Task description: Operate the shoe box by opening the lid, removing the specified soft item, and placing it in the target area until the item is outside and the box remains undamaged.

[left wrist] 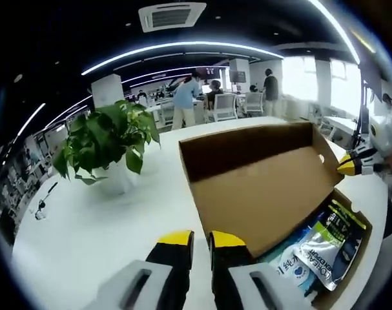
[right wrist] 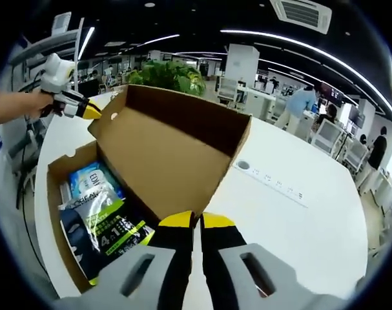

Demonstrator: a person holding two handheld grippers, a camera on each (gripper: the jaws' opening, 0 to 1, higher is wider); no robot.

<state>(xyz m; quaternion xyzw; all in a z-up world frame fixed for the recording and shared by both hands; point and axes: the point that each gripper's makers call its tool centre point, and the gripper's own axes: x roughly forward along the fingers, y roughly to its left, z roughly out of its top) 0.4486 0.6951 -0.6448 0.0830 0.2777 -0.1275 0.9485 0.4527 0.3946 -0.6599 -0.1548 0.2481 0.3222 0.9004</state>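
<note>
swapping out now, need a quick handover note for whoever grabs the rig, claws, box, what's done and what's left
Left claw: shut, holding nothing, at the raised lid.
Right claw: shut, holding nothing, also at the lid's edge.
Shoe box: on the white table, lid open and upright, no damage visible.
Soft packs lie inside the box.
Done: lid opened.
Left: grasp the specified soft item, lift it out, place it in the target area.

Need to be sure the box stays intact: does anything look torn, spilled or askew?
Nothing stands out. The shoe box sits flat on the white table, lid raised and uncreased, packets lying inside.
</note>
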